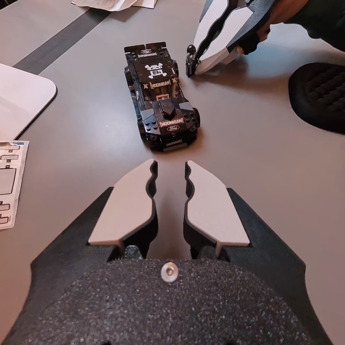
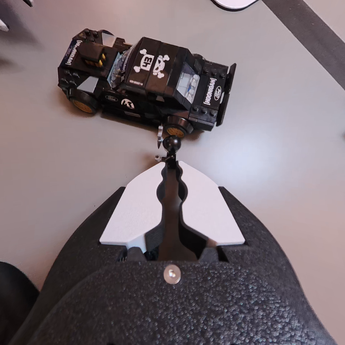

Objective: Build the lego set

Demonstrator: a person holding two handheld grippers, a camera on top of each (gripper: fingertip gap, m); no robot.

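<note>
Lego car (image 1: 161, 97), black with white decals and gold-hubbed wheels, sits assembled on the grey table (image 1: 242, 149), nose toward the left gripper (image 1: 170, 163). Left gripper released: fingers spread, nothing between them, tips just short of the car's front bumper, not touching it. Right gripper (image 1: 196, 64) comes in from upper right in the left wrist view, tips down at the table, clenched on a small black minifigure (image 1: 190, 59). Figure's round black head (image 2: 169, 142) sticks out past the fingertips in the right wrist view; one light-grey hand (image 2: 157, 158) shows to the side. Minifigure is just beside the car's rear wheel (image 2: 176, 128), on the car's side facing the right gripper; contact with the wheel cannot be told. A person's hand (image 1: 261, 37) in a dark sleeve holds the right gripper. Sticker sheet (image 1: 11, 183) lies at the left edge of the table, white rounded tray (image 1: 24, 97) above it, papers (image 1: 112, 5) at the far edge. Black mesh chair seat (image 1: 319, 97) shows at right, beyond the table edge.
</note>
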